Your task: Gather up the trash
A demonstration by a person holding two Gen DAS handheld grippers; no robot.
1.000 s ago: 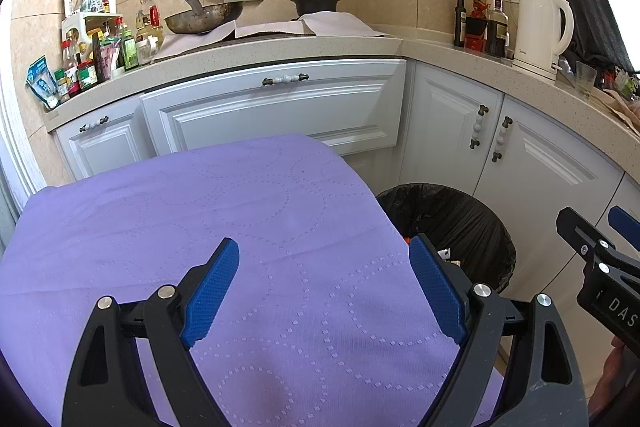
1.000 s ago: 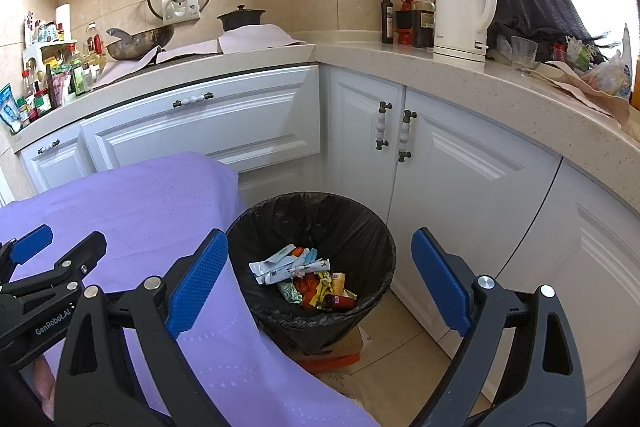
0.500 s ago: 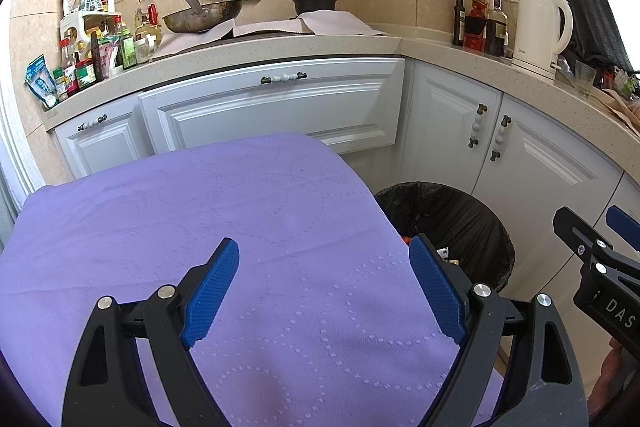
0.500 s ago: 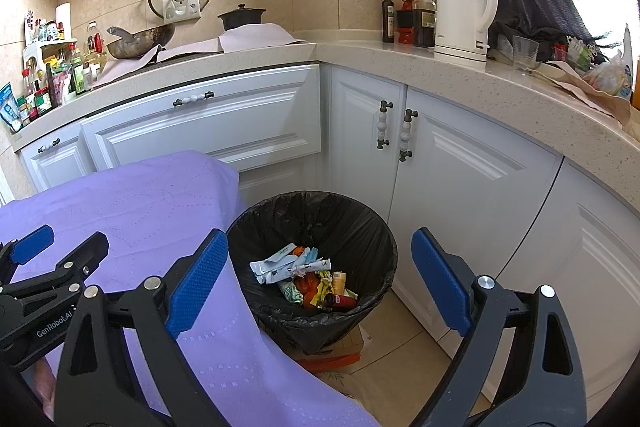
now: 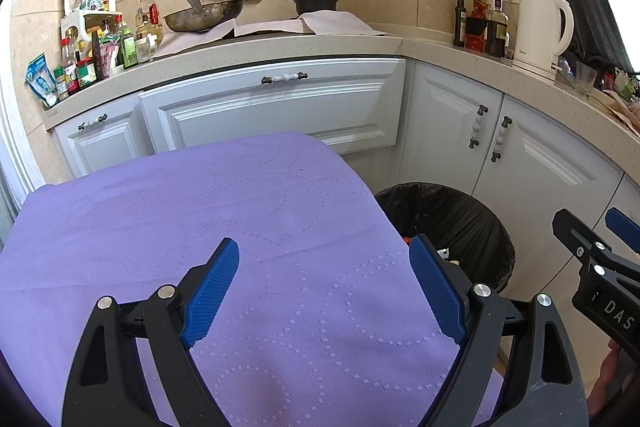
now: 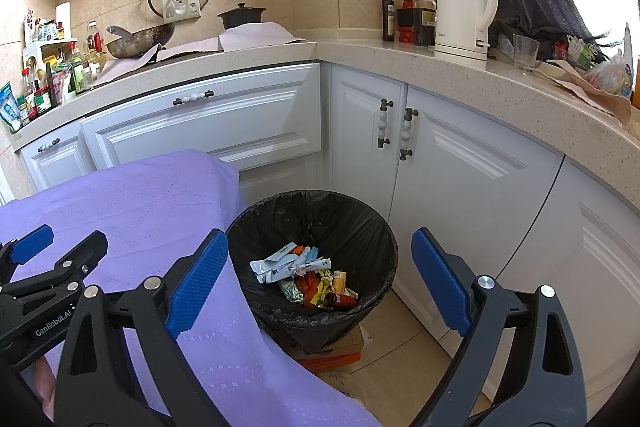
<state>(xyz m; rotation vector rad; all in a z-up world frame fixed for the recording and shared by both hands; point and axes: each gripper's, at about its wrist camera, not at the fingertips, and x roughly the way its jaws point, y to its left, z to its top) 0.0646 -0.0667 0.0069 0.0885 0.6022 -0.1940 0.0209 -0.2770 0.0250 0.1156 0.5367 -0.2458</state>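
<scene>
Purple cloth (image 5: 240,227) covers the table nearest the cameras, bare of any litter. Over it hangs the left gripper (image 5: 324,279), jaws wide with nothing between them. Just to its right, the right gripper (image 6: 320,279) hangs over the bin (image 6: 360,223), its jaws wide and empty too. That black-lined bin stands on the floor against the table's edge, and the trash (image 6: 308,275), wrappers and small cans, lies at its bottom. Beyond are white cabinets (image 6: 240,123), then the counter with a kettle (image 6: 464,11) and wok (image 6: 136,39).
</scene>
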